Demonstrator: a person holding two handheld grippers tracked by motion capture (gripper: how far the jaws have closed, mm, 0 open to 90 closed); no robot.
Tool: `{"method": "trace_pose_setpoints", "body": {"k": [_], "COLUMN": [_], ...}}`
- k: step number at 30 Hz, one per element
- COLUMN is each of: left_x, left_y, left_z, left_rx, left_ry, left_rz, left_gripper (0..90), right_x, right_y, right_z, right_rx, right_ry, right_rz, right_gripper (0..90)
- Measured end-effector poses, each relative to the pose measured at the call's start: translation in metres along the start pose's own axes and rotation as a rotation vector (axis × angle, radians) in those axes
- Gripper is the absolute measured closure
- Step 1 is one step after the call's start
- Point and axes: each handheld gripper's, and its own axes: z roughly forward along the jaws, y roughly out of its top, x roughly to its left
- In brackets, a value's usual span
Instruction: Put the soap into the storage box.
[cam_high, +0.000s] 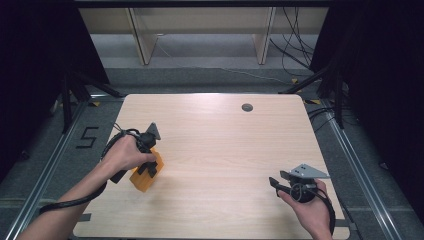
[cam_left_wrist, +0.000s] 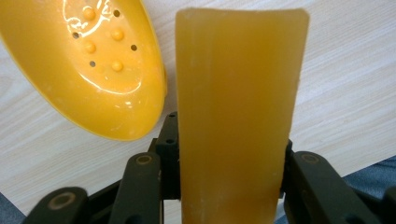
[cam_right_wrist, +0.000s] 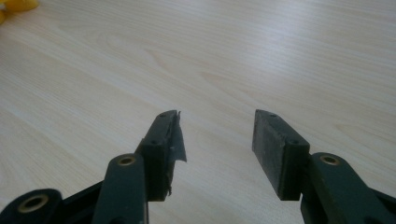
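My left gripper (cam_high: 150, 167) is shut on an amber, translucent rectangular bar (cam_left_wrist: 238, 116), which stands up between the jaws in the left gripper view. A glossy yellow oval dish (cam_left_wrist: 100, 65) with small bumps and holes lies tilted on the table right beside the bar. From the high view the bar and dish read as one orange shape (cam_high: 142, 179) under the left hand, at the table's left side. My right gripper (cam_high: 277, 182) rests near the front right of the table, its jaws open with nothing between them (cam_right_wrist: 215, 140).
The light wooden table (cam_high: 225, 145) has a round grey cable grommet (cam_high: 247, 107) near its far edge. A bit of yellow (cam_right_wrist: 14, 5) shows at the far left corner of the right gripper view. Dark curtains and stand legs flank the table.
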Motion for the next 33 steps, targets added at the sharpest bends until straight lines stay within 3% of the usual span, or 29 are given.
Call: {"method": "trace_pose_setpoints", "body": {"k": [18,19,20,22,24,25,27,33], "left_x": [0.012,0.014,0.013,0.016,0.022,0.022,0.024,0.033], "left_y": [0.009,0.01,0.01,0.011,0.013,0.014,0.015,0.019], "left_z": [-0.012,-0.014,-0.015,-0.017,-0.018,-0.019,-0.019,-0.019], "left_rx": [-0.033,-0.03,-0.036,-0.041,-0.043,-0.04,-0.042,-0.046], "left_ry": [-0.009,0.002,-0.007,-0.005,-0.003,0.004,0.002,0.002], "left_rz": [-0.038,-0.014,-0.042,-0.042,-0.001,-0.016,-0.005,-0.042], "left_gripper": [60.5,60.5,60.4,60.4,60.5,60.4,60.5,60.5], "right_x": [0.0,0.0,0.0,0.0,0.001,0.001,0.001,0.001], "right_y": [0.0,0.0,0.0,0.0,0.0,0.0,0.0,0.0], "right_z": [0.0,0.0,0.0,0.0,0.0,0.0,0.0,0.0], "right_rx": [-0.002,-0.002,-0.002,-0.001,0.008,0.008,0.008,0.007], "right_ry": [0.0,-0.001,0.0,0.0,0.013,0.013,0.013,0.014], "right_rz": [0.0,-0.001,0.0,-0.001,0.014,0.013,0.013,0.012], "right_gripper": [51.2,51.2,51.2,51.2,51.2,51.2,51.2,51.2]}}
